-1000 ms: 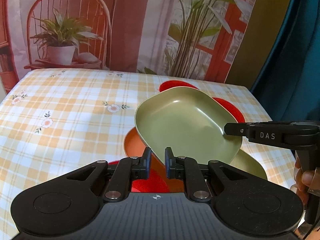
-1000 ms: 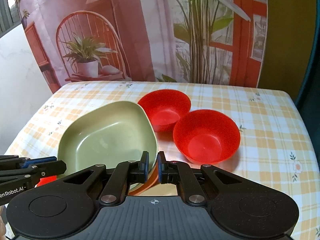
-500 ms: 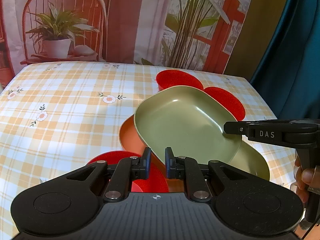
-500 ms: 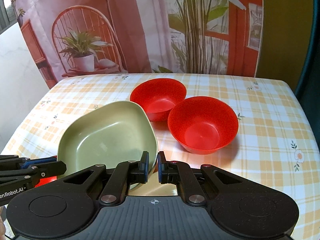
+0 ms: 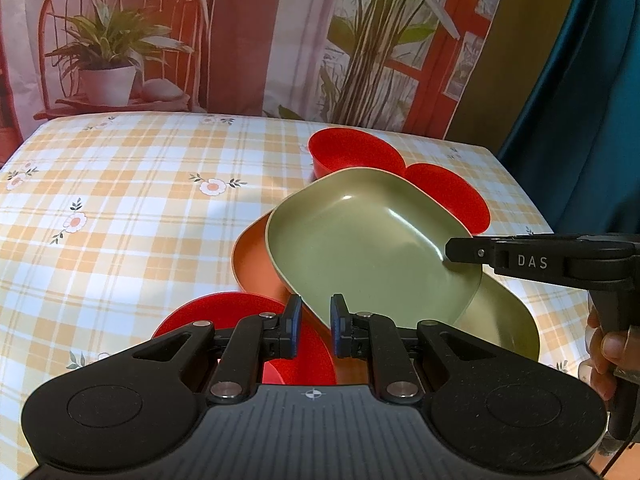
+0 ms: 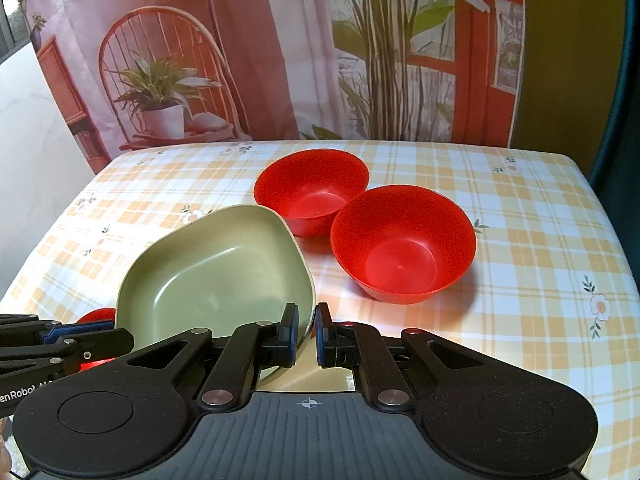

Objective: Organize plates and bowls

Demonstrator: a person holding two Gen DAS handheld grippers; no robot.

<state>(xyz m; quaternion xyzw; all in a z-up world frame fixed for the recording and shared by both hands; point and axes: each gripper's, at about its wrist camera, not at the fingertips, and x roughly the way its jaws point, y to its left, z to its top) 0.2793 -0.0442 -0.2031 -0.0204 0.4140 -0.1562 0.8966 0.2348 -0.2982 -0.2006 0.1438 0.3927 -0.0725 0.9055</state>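
A green plate (image 5: 372,248) is held tilted above the table by both grippers. My left gripper (image 5: 314,330) is shut on its near rim. My right gripper (image 6: 306,332) is shut on its opposite rim (image 6: 308,300) and shows in the left wrist view (image 5: 456,250). Under the held plate lie an orange plate (image 5: 256,256) and a second green plate (image 5: 504,320). Two red bowls (image 6: 312,196) (image 6: 404,242) stand side by side behind the plates. A third red bowl (image 5: 240,316) sits under my left gripper.
The table carries a yellow checked cloth with flowers (image 5: 120,208). A printed backdrop (image 6: 280,60) hangs behind its far edge. The table's right edge (image 6: 612,232) is near a dark blue curtain (image 5: 580,100).
The held green plate has risen a little, with both grippers still on it. Both cameras have lifted, so more of the far table and the near red bowl shows.
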